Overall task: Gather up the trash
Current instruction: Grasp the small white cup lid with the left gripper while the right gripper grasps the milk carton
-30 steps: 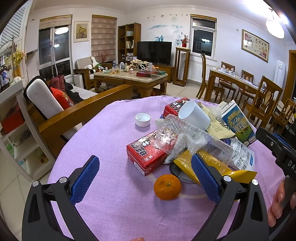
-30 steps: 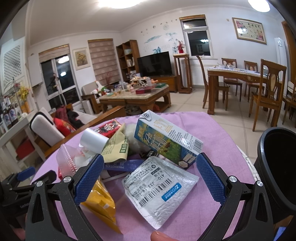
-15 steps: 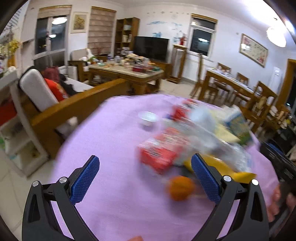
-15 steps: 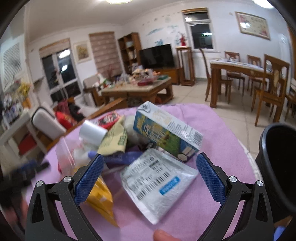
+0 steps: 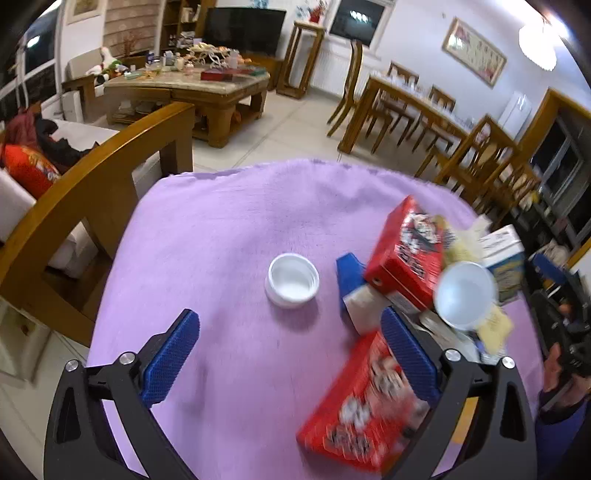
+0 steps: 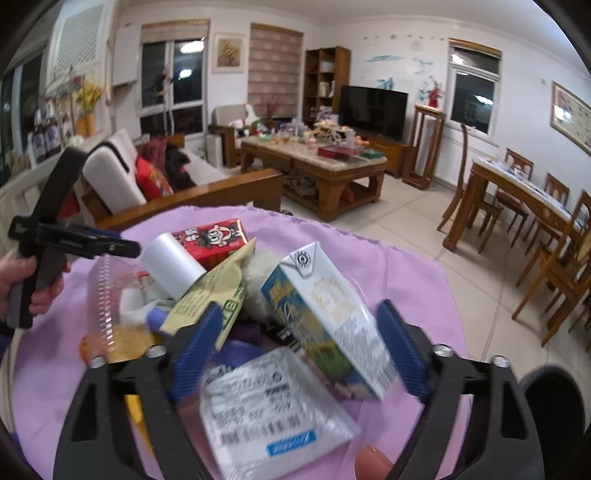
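Jaws of left gripper gaped wide, empty, white cap at twelve o'clock; right gripper straddled milk carton, unclosed.

A living and dining room is seen, with white walls and a pale tiled floor. A wooden coffee table, a dark television, a bookshelf, dining chairs and dark night windows are shown under ceiling light.

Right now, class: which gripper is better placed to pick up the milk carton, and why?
Right. The right gripper is open with the milk carton between its fingers; the left gripper faces the small white cup.
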Motion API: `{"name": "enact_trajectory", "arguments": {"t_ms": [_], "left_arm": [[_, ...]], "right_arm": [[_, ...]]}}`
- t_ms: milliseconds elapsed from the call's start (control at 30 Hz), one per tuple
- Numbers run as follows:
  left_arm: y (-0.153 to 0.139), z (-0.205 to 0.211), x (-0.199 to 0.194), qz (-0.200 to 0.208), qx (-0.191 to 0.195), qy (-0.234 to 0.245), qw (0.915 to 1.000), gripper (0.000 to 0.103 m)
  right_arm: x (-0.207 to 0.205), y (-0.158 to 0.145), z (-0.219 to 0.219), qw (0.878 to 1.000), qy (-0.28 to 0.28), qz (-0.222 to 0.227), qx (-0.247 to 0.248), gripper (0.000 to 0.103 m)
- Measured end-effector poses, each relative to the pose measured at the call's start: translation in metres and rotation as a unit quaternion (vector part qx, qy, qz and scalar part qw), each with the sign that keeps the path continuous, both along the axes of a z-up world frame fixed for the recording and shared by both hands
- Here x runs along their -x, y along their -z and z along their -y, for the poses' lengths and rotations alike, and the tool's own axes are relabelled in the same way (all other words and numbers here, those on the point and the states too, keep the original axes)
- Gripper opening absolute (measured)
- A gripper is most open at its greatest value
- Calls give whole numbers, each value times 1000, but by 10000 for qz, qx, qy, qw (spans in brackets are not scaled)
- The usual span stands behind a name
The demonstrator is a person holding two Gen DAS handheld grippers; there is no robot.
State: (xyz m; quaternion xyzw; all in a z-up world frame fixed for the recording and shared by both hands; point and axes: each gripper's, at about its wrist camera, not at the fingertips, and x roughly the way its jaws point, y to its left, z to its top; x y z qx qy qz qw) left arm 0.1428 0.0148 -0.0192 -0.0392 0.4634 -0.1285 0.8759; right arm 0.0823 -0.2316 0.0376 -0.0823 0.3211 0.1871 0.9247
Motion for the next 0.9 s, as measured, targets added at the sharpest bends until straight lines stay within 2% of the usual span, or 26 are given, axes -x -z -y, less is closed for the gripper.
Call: {"name": "enact_trajectory", "arguments": {"t_ms": [67, 133, 200, 333, 400, 500, 633, 667, 833, 900], "left_arm": [[2, 8, -5, -91, -47, 51, 9999, 85], [6, 10, -7, -162, 186, 87, 9997, 79], [10, 6, -10, -233, 180, 88, 9995, 64], [10, 1, -12, -95, 75, 102, 9999, 59], [11, -5, -16, -32, 101, -37, 9999, 40], [14, -16, -23, 20, 204, -176, 9996, 37], [14, -2, -21, 184, -367, -123, 9991, 36], [13, -1, -20, 190, -404, -114, 9989, 36], [11, -16, -11, 97, -61, -129, 9999, 36], [10, -23, -5, 117, 46, -172, 9998, 36]], "right_arm": [[-14, 3, -4, 9999, -55, -104, 33, 79], [-28, 11, -6, 9997, -112, -235, 26, 79], [-40, 18, -11, 9993, -117, -349, 73, 79], [-57, 29, -12, 9993, -116, -361, 77, 79], [-61, 29, -10, 9992, -118, -375, 17, 79], [-63, 31, -6, 9994, -44, -344, -3, 73], [-67, 32, 0, 9994, 151, -320, 52, 63], [-69, 31, 4, 9992, 204, -345, -3, 61], [-75, 33, 17, 9978, 275, -518, -300, 60], [-75, 32, 19, 9977, 272, -544, -314, 65]]}}
